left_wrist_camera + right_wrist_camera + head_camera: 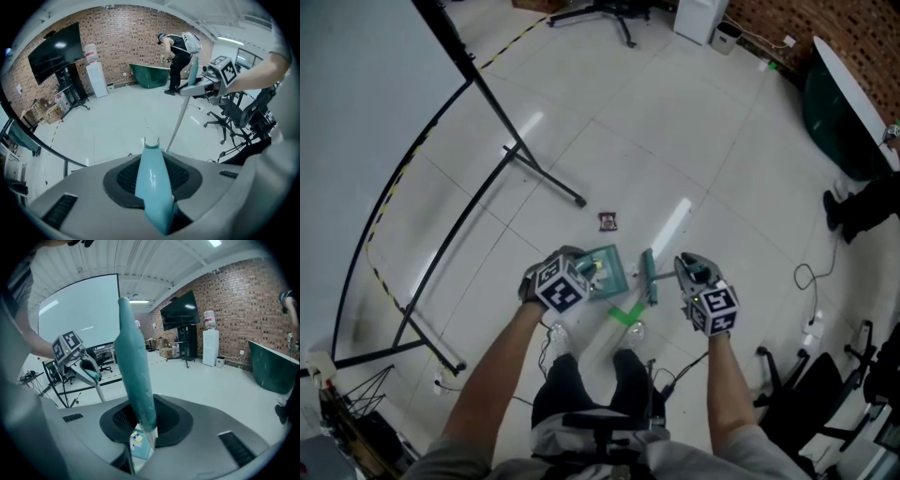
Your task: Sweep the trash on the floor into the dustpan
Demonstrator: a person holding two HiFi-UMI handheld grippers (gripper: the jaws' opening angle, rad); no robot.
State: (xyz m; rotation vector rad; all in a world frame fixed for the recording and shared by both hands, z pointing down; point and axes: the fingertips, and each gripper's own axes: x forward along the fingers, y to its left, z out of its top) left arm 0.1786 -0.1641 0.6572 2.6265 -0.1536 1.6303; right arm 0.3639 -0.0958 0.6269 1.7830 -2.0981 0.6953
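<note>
**Now both tools are in hand, the trash lies ahead**

Plainly, each gripper has something to carry. The left gripper has its jaws closed to a narrow gap around the smooth pale-blue handle of the dustpan, whose teal tray hangs low over the floor. The right gripper is clamped the same way on the teal sleeve at the top of the broom, with the thin metal pole running down from it.

The trash, a small dark wrapper, lies flat on the glossy tiles just beyond the dustpan, apart from both tools. A strip of green tape is stuck to the floor nearer the person.

The wrapper looks very light and thin, so it will probably skid or flip on the slick tile rather than roll; short, gentle strokes seem wise. Both tools look light and stiff. The handles are the right places to hold, though the dustpan's glossy handle could twist in the jaws.
</note>
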